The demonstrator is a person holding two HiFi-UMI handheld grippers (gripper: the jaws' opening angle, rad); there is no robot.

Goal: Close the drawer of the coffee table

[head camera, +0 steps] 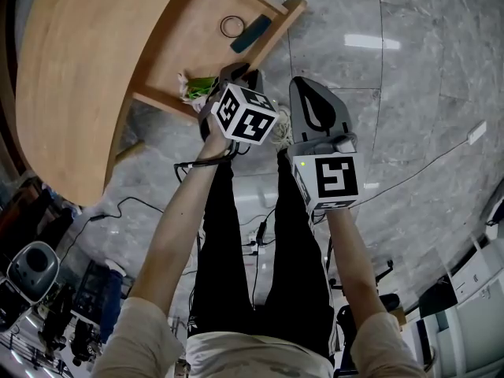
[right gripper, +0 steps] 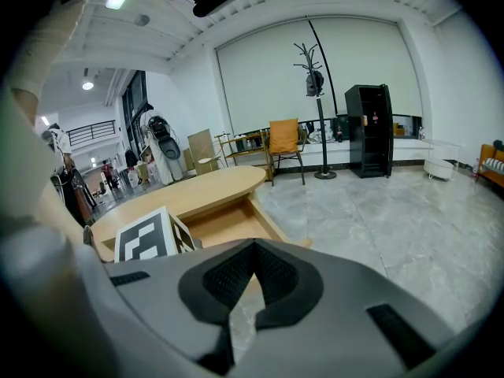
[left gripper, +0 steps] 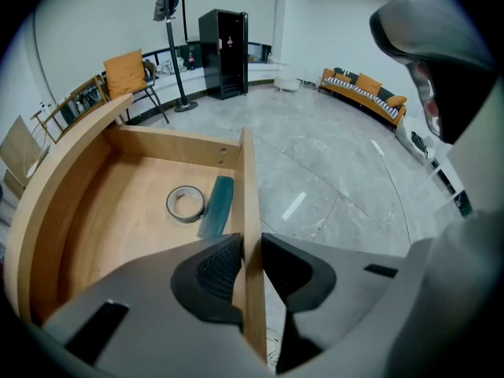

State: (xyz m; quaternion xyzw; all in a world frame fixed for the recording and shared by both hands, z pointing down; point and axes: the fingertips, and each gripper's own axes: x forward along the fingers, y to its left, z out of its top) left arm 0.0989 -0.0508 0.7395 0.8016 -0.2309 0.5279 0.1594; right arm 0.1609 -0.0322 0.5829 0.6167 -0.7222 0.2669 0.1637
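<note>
The light wooden coffee table (head camera: 71,77) has its drawer (head camera: 213,30) pulled out, with a roll of tape (left gripper: 186,204) and a teal comb (left gripper: 216,205) lying inside. My left gripper (left gripper: 250,270) points steeply down over the drawer's front panel (left gripper: 249,203), one pad on each face of the board and pressing on it. In the head view the left gripper (head camera: 239,77) sits at the panel's near end. My right gripper (head camera: 315,105) hangs to the right over the floor, jaws shut and empty; in its own view the right gripper (right gripper: 236,309) shows its tips meeting.
Something green and white (head camera: 197,87) lies by the drawer's near corner. Cables (head camera: 253,239) run over the grey marble floor between the person's legs. Farther off stand a black cabinet (left gripper: 223,52), an orange chair (left gripper: 130,77), a coat stand (right gripper: 315,77) and a sofa (left gripper: 362,89).
</note>
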